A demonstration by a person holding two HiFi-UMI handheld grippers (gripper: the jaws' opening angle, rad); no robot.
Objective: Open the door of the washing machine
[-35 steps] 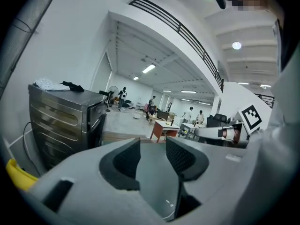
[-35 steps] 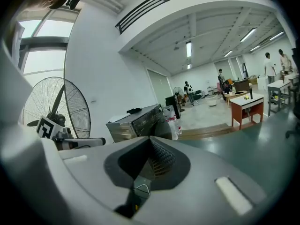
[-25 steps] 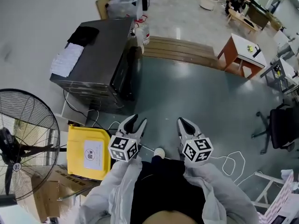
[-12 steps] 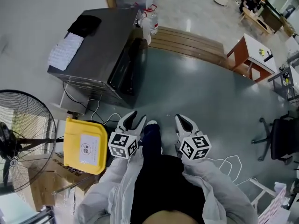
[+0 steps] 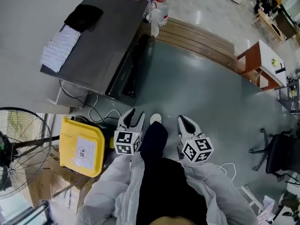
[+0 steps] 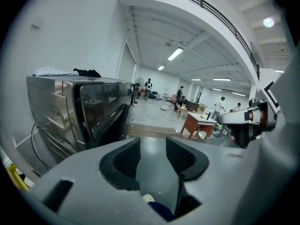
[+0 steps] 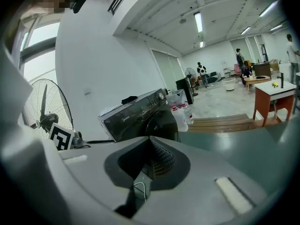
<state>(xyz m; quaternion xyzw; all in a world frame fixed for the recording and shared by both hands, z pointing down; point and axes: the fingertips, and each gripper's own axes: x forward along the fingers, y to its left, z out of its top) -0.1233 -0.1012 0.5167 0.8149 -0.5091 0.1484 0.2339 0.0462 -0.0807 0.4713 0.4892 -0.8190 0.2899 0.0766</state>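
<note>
The washing machine [image 5: 96, 39] is a grey box at the upper left of the head view. Its dark door [image 5: 131, 72] faces right and is closed. A black cloth [image 5: 83, 16] and a white towel [image 5: 55, 47] lie on its top. My left gripper [image 5: 132, 114] is open and holds nothing; it hovers over the floor short of the machine. The right gripper [image 5: 184, 121] is beside it, jaws together and holding nothing. In the left gripper view the machine [image 6: 70, 111] stands ahead on the left, beyond the left gripper [image 6: 152, 154]. The right gripper view has the machine [image 7: 136, 112] beyond the right gripper [image 7: 151, 150].
A yellow bin [image 5: 82, 146] and a standing fan [image 5: 18, 146] are at my left. Cables [image 5: 96, 112] trail on the floor by the machine. Water bottles [image 5: 157, 11] and a wooden platform [image 5: 199, 37] lie beyond it. A table [image 5: 260, 62] and an office chair [image 5: 281, 151] stand at the right.
The view has moved toward the washing machine, and a dark-trousered leg has stepped forward between the grippers. Both grippers keep the same jaw state.
</note>
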